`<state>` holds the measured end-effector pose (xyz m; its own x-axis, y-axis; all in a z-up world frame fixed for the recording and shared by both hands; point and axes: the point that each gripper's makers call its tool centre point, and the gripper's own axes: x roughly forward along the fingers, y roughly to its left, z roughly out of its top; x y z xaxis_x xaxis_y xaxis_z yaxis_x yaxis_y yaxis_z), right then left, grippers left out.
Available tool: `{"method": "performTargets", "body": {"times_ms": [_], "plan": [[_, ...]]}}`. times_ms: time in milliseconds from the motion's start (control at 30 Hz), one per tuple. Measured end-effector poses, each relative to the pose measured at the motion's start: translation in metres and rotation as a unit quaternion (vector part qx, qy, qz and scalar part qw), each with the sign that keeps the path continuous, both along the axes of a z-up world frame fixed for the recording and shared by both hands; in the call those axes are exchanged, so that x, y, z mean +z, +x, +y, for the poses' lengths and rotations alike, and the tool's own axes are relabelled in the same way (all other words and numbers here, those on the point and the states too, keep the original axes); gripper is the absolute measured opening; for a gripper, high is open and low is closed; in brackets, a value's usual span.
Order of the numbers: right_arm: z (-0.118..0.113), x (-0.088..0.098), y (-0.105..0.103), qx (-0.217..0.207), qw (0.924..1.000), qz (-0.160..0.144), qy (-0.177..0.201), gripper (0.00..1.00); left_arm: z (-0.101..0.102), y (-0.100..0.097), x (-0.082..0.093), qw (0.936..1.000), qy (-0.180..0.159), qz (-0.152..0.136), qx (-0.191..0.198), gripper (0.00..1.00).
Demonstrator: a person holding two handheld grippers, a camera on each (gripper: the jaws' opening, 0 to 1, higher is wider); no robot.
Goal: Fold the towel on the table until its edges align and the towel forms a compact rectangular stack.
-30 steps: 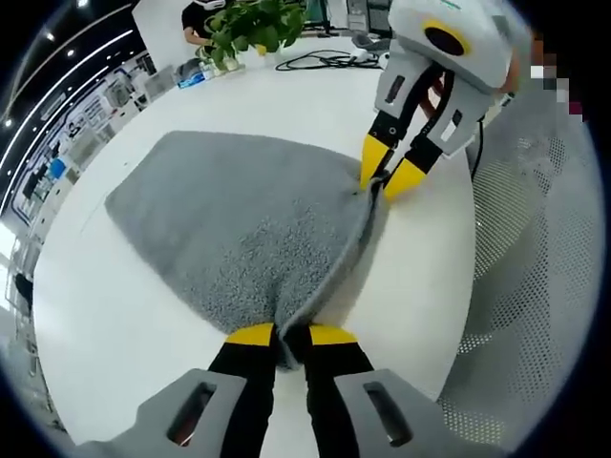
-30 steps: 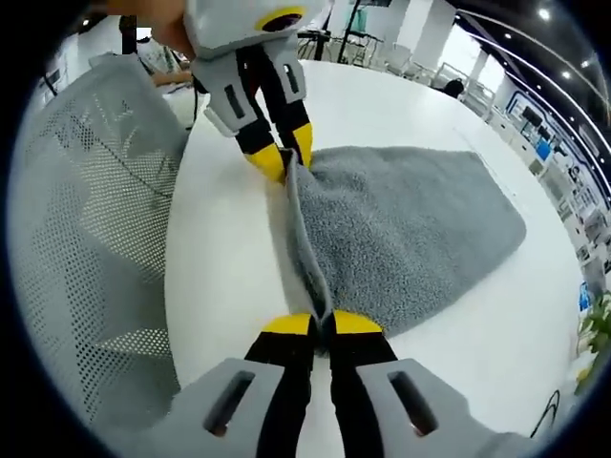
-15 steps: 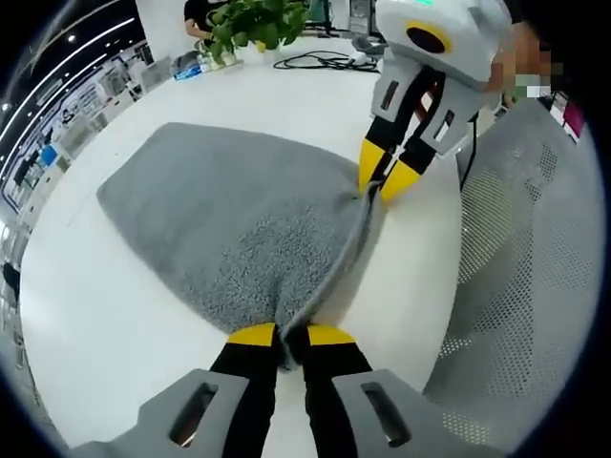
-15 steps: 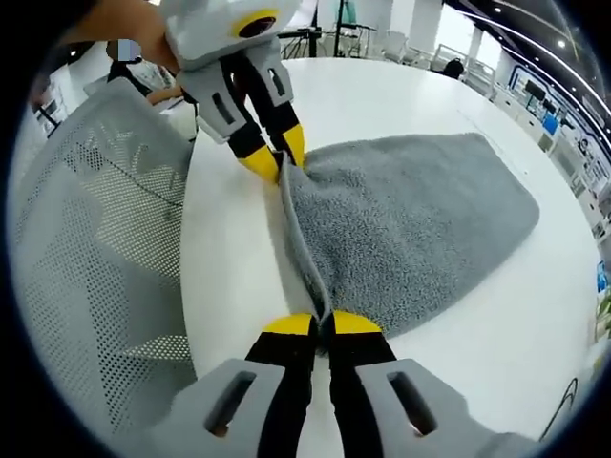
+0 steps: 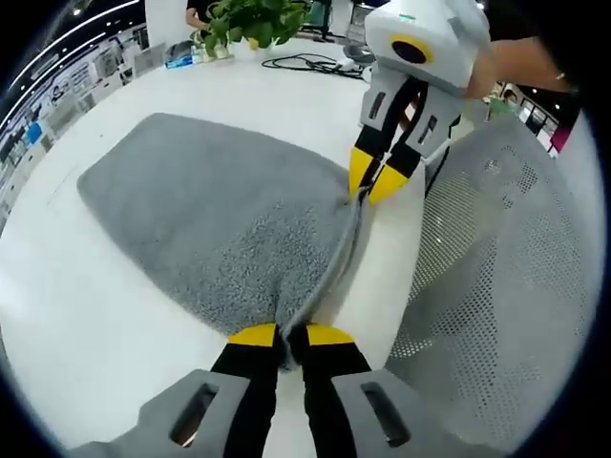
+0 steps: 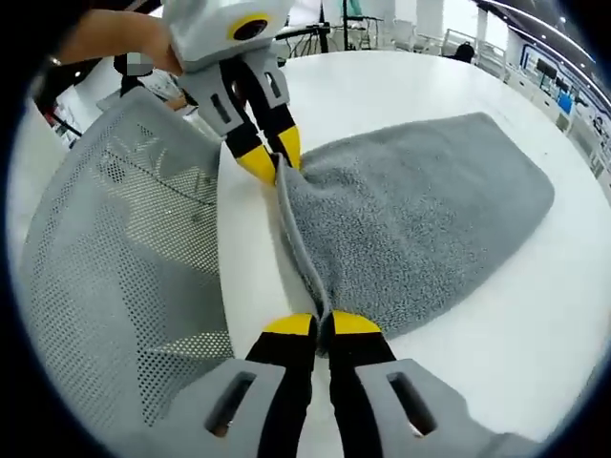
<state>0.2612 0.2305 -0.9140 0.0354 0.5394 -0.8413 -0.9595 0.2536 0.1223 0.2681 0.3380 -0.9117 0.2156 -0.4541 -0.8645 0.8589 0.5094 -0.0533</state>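
In the left gripper view, one grey towel (image 5: 220,229) lies on the white table (image 5: 86,334), its near edge lifted off the surface. The left gripper (image 5: 282,336) rises from the bottom with its two yellow-tipped jaws clamped together on one corner of that raised edge. The right gripper (image 5: 370,183) reaches in from above the towel, its jaws pinched on the other corner of the same edge, so the edge hangs as a slack fold between the two. Beyond the towel, at the far side of the table, stand one green potted plant (image 5: 250,19) and one black cable (image 5: 310,63). Beside the towel, past the table's rim, is one grey mesh chair back (image 5: 496,277).

In the right gripper view, the same towel (image 6: 420,229) spreads away from the raised edge, the rest of it flat on the table (image 6: 535,324). The right gripper (image 6: 322,324) comes up from the bottom, closed on its towel corner; the left gripper (image 6: 269,162) grips the far corner, held by a person's hand (image 6: 115,38). The mesh chair back (image 6: 115,277) sits just beside the towel's lifted edge. This view adds white railings (image 6: 458,38) far beyond the towel. Two grippers, one towel, one chair.
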Motion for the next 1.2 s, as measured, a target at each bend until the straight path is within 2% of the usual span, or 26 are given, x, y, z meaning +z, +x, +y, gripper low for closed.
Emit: {"method": "performTargets", "body": {"times_ms": [133, 600, 700, 933, 1033, 1200], "plan": [[-0.001, 0.004, -0.006, -0.012, 0.9996, 0.026, 0.002, 0.02, -0.001, -0.004, 0.005, 0.9994, -0.011, 0.025, 0.02, 0.08], [0.004, 0.033, -0.012, -0.03, 0.9956, 0.079, 0.04, 0.02, 0.005, -0.005, 0.041, 0.9993, -0.036, 0.013, 0.006, 0.08], [0.005, 0.038, -0.012, -0.029, 0.9952, 0.082, 0.046, 0.02, 0.006, -0.004, 0.048, 0.9992, -0.038, 0.008, 0.001, 0.07], [0.006, 0.055, -0.004, -0.037, 0.9939, 0.078, 0.068, 0.02, 0.007, 0.009, 0.07, 0.9981, -0.058, -0.007, 0.017, 0.07], [0.006, 0.066, -0.001, -0.035, 0.994, 0.069, 0.077, 0.02, 0.006, 0.012, 0.081, 0.9976, -0.065, -0.01, 0.021, 0.07], [0.007, 0.086, 0.011, -0.039, 0.9934, 0.051, 0.095, 0.02, 0.007, 0.023, 0.098, 0.9967, -0.071, -0.03, 0.025, 0.07]]}}
